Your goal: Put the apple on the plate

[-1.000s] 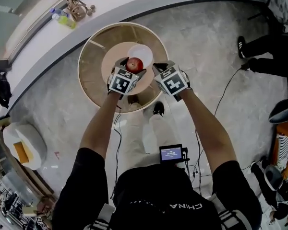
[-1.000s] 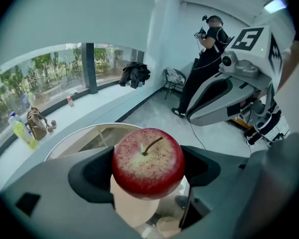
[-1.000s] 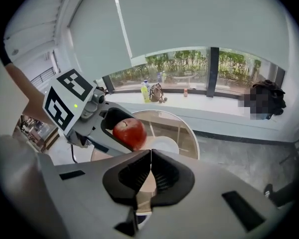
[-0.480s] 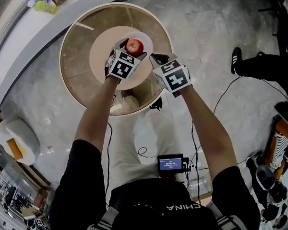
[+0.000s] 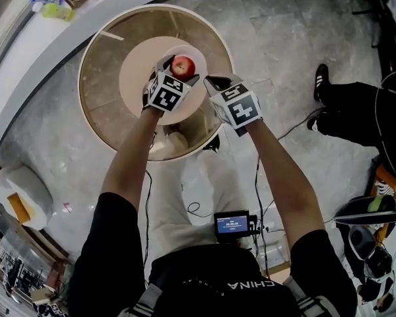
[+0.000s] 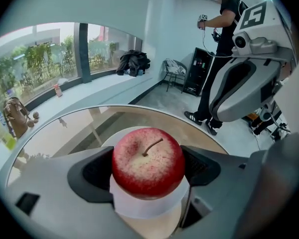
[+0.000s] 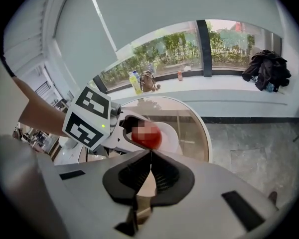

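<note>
The left gripper (image 6: 148,171) pinches a red apple (image 6: 148,162) above a white plate (image 5: 197,52) on the round table (image 5: 102,78). The right gripper (image 7: 150,169), jaws pressed together and empty, hangs just beside it.

Red speckled apple (image 6: 148,162) above white plate (image 6: 148,204).

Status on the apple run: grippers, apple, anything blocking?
Left gripper shut on apple. Right gripper shut, empty, alongside. Apple over white plate, touchdown unclear. No obstruction seen on plate.
</note>
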Motion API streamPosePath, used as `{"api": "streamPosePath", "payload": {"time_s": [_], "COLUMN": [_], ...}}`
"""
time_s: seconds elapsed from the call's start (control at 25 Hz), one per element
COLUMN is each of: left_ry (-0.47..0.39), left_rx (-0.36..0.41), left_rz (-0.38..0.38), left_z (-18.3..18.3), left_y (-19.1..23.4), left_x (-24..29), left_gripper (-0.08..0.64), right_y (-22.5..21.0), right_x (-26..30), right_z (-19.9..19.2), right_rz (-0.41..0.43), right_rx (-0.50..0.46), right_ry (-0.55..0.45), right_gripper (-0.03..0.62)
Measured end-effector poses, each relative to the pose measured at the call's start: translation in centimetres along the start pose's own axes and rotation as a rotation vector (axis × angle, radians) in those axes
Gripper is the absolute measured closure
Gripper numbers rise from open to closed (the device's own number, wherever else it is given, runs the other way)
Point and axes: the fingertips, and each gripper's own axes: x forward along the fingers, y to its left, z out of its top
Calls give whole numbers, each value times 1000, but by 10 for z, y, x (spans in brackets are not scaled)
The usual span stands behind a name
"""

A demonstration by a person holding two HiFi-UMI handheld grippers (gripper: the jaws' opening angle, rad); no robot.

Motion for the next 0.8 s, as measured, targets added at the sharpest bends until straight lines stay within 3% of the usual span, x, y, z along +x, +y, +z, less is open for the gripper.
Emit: {"api": "streamPosePath", "payload": {"time_s": [0.44,0.68,0.8], "left_ry": [39,31,44], "left_rx": [-12,-159,-181], "left_rz": [-18,-65,-79], "left_z": [3,33,47], "left_y": [-15,-72,-92], "left_x": [-48,-189,-252], "left_gripper": [132,133,135], "right_y": [11,77,102], "right_x": [-32,-127,-170], "right_z": [3,30,60], "right_rz": [-32,-29,-40], "right_rx": [12,39,22], "right_ry": [31,69,56], "right_gripper": [563,563,563]}}
